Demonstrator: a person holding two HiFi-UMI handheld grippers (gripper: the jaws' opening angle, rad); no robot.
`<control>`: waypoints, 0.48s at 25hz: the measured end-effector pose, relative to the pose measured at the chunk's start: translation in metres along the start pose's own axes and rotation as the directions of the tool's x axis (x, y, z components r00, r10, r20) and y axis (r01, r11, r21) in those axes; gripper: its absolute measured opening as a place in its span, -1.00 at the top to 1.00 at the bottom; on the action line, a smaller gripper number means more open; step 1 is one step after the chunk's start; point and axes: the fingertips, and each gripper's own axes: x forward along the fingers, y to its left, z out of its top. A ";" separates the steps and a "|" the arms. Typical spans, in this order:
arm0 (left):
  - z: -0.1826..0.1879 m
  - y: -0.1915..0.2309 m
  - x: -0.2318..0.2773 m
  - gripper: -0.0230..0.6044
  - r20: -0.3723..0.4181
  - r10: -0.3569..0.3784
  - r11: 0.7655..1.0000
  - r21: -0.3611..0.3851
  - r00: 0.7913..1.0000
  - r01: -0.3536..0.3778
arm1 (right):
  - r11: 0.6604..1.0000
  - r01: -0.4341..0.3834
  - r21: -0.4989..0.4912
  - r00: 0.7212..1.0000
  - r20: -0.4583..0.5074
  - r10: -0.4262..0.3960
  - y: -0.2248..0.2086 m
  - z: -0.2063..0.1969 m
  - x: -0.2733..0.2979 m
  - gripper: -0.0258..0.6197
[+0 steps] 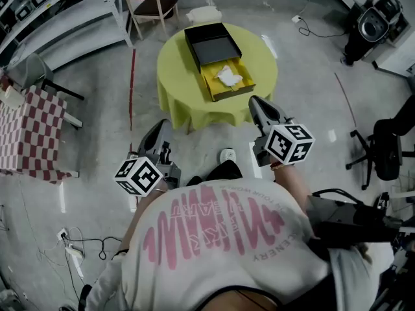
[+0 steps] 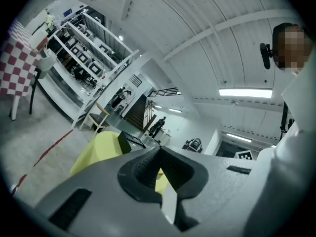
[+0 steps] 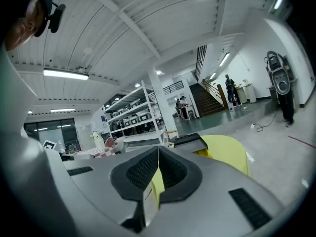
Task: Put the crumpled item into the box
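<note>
Crumpled item [image 1: 228,76] lies inside box [image 1: 210,85] on table [image 1: 175,63]; left tool [image 1: 161,124] and right tool [image 1: 255,100] both fully closed, empty.

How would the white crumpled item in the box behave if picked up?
The crumpled item looks like thin paper or cloth with irregular folds, so it is probably light, soft and easy to squash. Its uneven shape should keep it from rolling. It lies loose in the box, so it likely lifts freely.
</note>
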 end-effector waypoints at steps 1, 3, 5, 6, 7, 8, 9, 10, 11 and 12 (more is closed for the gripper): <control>-0.003 -0.001 -0.007 0.90 -0.006 -0.002 1.000 -0.002 1.000 0.002 | 1.000 0.008 0.003 1.000 -0.005 -0.008 0.003 -0.006 -0.007 0.89; -0.006 -0.004 -0.018 0.90 -0.015 -0.009 1.000 -0.003 1.000 0.009 | 1.000 0.025 0.008 0.999 -0.021 -0.025 0.008 -0.018 -0.019 0.90; -0.009 -0.008 -0.028 0.90 -0.025 -0.016 1.000 -0.001 1.000 0.016 | 0.999 0.042 0.017 0.998 -0.040 -0.041 0.012 -0.028 -0.029 0.90; -0.010 -0.009 -0.033 0.90 -0.031 -0.018 1.000 0.000 0.999 0.018 | 0.999 0.049 0.023 0.998 -0.048 -0.048 0.014 -0.032 -0.033 0.90; -0.011 -0.010 -0.037 0.90 -0.036 -0.020 1.000 0.001 0.999 0.020 | 0.998 0.055 0.031 0.997 -0.053 -0.053 0.016 -0.035 -0.036 0.90; -0.011 -0.011 -0.042 0.90 -0.041 -0.021 1.000 0.001 0.999 0.021 | 0.997 0.059 0.039 0.997 -0.056 -0.057 0.017 -0.038 -0.039 0.90; -0.012 -0.012 -0.046 0.90 -0.045 -0.022 1.000 0.001 0.999 0.022 | 0.997 0.063 0.045 0.997 -0.056 -0.061 0.019 -0.039 -0.042 0.90; -0.012 -0.012 -0.049 0.90 -0.047 -0.023 1.000 0.002 0.999 0.023 | 0.996 0.067 0.050 0.996 -0.056 -0.064 0.021 -0.040 -0.043 0.90; -0.012 -0.012 -0.053 0.90 -0.047 -0.023 1.000 0.002 0.999 0.023 | 0.996 0.072 0.051 0.996 -0.056 -0.069 0.022 -0.041 -0.045 0.90; -0.011 -0.012 -0.056 0.90 -0.047 -0.023 1.000 0.003 0.999 0.023 | 0.996 0.077 0.051 0.996 -0.056 -0.074 0.023 -0.041 -0.046 0.90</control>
